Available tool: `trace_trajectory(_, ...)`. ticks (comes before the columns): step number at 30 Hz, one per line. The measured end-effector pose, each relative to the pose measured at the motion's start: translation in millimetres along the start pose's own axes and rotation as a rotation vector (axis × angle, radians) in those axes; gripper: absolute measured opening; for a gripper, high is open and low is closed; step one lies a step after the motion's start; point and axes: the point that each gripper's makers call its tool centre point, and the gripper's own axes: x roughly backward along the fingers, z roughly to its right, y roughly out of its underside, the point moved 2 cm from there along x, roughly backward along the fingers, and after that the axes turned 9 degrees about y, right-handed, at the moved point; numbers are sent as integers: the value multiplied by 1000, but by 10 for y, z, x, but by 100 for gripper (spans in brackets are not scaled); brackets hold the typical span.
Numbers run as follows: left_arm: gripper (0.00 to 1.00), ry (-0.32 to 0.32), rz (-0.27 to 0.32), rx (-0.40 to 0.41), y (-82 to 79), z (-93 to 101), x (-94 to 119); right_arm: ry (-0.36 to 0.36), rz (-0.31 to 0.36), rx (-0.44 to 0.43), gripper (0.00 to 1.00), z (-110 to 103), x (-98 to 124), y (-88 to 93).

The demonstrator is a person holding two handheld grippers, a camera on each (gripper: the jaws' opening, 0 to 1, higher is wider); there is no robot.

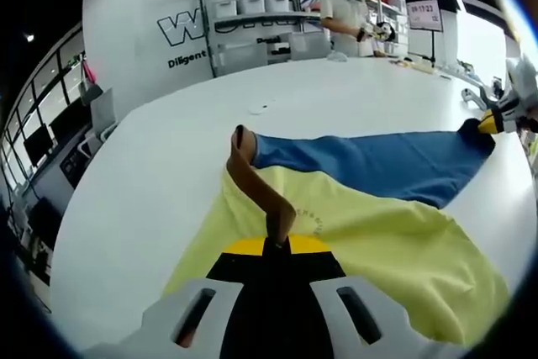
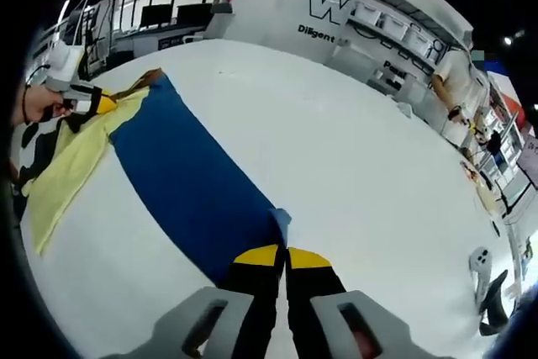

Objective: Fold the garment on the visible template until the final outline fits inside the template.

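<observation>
- Your left tongs (image 1: 276, 245) were closed, with their yellow-tipped jaws pinched on the garment (image 1: 370, 208) at its brown collar band (image 1: 256, 182), which rose in a loop from the jaw tips.
- In the left gripper view the garment lay spread on the white worktop (image 1: 151, 174): a pale yellow part near the tongs, and a blue part stretching away to the right.
- At the far right end of that blue part, your right tongs (image 1: 487, 122) held the cloth.
- In the right gripper view, your right tongs (image 2: 282, 256) were together, and a corner of the blue part (image 2: 189, 182) sat clamped just above the jaw tips.
- From there the blue strip ran up and left across the worktop (image 2: 353, 166) to the yellow part (image 2: 71, 170).
- Your left tongs (image 2: 99, 103) and the hand (image 2: 38, 107) holding them showed at the far left, at the collar end.
- A person (image 1: 346, 14) stood at the far edge of the worktop, before shelving (image 1: 252, 18) holding bins.
</observation>
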Motion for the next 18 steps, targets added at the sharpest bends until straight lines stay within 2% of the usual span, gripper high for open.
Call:
trace_trajectory(10, 4, 2, 14, 17, 5, -17, -7, 22, -47, -80, 0, 108, -53, 179)
trace_trajectory(18, 5, -2, 23, 9, 2, -24, -15, 22, -62, -78, 0, 89, -116, 213)
